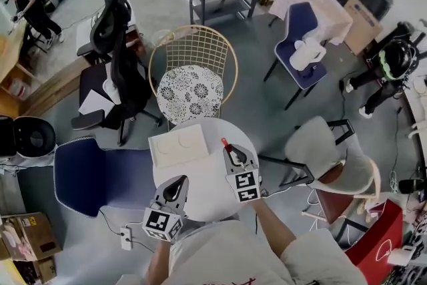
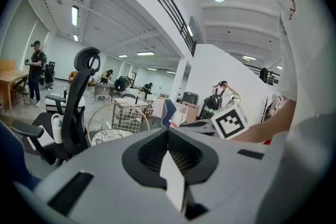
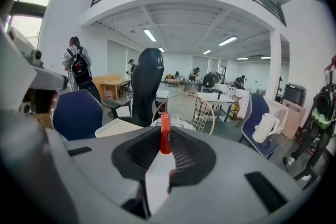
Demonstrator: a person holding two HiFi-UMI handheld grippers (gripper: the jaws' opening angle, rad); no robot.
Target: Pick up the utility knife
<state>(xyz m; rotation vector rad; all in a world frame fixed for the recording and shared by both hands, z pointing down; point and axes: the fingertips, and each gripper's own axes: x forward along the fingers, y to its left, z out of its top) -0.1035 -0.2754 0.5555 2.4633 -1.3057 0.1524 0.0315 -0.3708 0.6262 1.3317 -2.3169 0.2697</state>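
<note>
Gripped the red knife (image 3: 165, 135) in the right gripper (image 1: 231, 150) over the white table (image 1: 208, 195); held the left gripper (image 1: 177, 187) with jaws together, empty.

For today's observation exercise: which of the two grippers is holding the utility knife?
The right gripper: the red utility knife sticks out from between its jaws. The left gripper has its jaws together, with nothing between them.

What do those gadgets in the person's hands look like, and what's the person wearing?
The left gripper and right gripper each have a light grey tapering shell with black ribbed pads inside, and each carries a cube of black-and-white square markers. The person wears a pale short-sleeved shirt with red print.
</note>
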